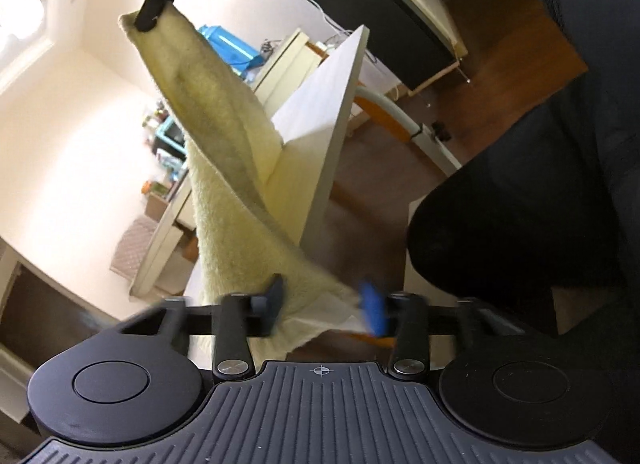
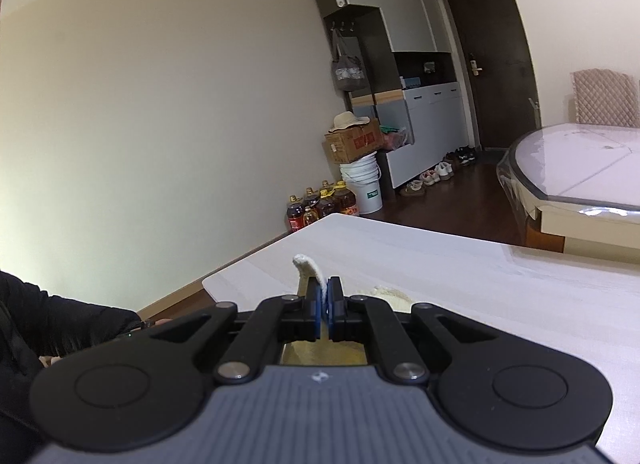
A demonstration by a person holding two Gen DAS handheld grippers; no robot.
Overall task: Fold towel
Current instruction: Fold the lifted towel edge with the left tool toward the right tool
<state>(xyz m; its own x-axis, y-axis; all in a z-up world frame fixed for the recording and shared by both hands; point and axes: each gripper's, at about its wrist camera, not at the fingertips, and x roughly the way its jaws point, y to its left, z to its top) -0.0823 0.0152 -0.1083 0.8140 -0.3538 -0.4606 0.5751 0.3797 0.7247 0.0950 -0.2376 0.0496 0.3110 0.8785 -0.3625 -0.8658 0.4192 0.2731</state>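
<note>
towel (image 1: pixel 224 168): soft, light, limp terry, hanging in the air above the table (image 2: pixel 460 264); your right gripper (image 2: pixel 325 304) is clamped on one corner, your left gripper (image 1: pixel 326 304) stands apart around another—grip corners.

Yellow towel (image 1: pixel 224 136) between two grippers

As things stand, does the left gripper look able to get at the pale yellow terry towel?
Likely yes: the towel hangs between the spread jaws of the left gripper, nothing else in the gap, its far corner pinched by the right gripper.
</note>
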